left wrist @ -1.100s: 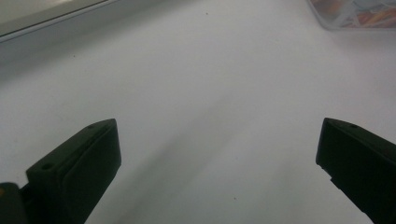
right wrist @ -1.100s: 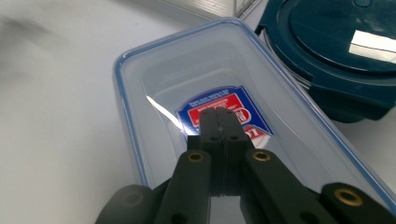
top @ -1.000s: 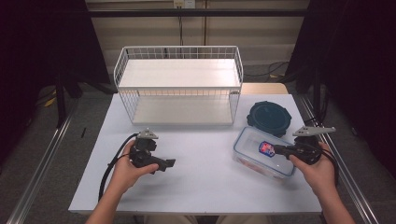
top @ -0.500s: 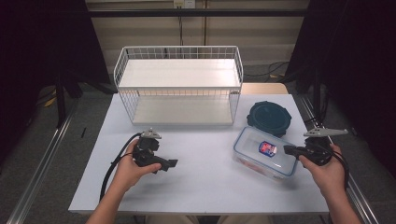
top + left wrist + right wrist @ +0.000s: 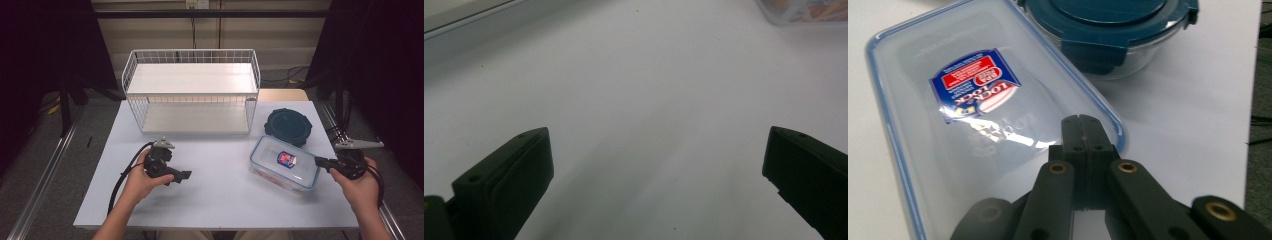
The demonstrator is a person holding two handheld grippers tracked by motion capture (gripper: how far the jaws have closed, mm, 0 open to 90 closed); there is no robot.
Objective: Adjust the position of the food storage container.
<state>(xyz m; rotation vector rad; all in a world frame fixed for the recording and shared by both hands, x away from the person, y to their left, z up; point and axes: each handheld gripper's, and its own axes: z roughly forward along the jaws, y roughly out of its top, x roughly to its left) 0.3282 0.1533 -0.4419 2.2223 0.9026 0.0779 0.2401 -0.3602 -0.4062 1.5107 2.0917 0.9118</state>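
Right gripper [image 5: 320, 162] backs off the clear lidded box [image 5: 283, 163]
Jaws pressed together, empty, now at the box's three o'clock edge; left gripper [image 5: 186, 175] gapes, idle; probably repositioning.

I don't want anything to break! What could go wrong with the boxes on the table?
The right gripper, jaws shut, hangs over a corner of the clear box; pushing there might slide the box into the round glass container close beside it. That container sits near the table's far right edge, so a hard bump could nudge it off. The left gripper, jaws open, is too far away to steady either one.
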